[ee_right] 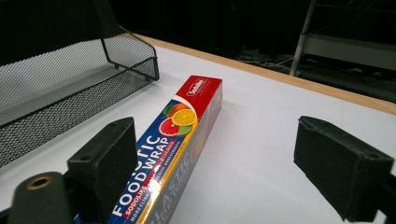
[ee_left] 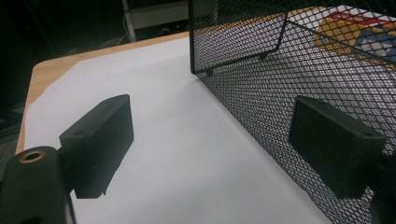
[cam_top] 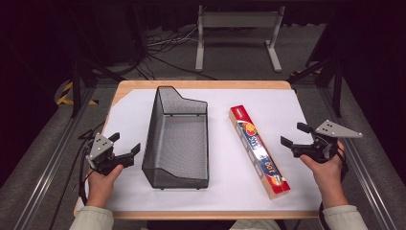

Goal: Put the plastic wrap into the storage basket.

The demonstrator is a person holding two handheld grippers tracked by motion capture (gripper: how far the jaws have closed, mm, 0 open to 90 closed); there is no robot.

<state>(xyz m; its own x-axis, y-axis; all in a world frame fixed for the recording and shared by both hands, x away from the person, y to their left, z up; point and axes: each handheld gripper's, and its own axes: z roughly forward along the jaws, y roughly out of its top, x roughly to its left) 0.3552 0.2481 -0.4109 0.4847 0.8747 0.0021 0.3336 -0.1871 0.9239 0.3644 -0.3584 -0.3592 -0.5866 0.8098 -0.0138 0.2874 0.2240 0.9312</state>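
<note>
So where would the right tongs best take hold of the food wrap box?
Probably across the narrow width of the food wrap box, near its middle, coming down from above. It lies flat on the white sheet, long and slim, with bare space along both long sides. The right tongs are open beside it.

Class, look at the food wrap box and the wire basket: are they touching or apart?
Apart. The high view shows a strip of bare white paper between the food wrap box and the wire basket; the right gripper view shows that gap too.
</note>
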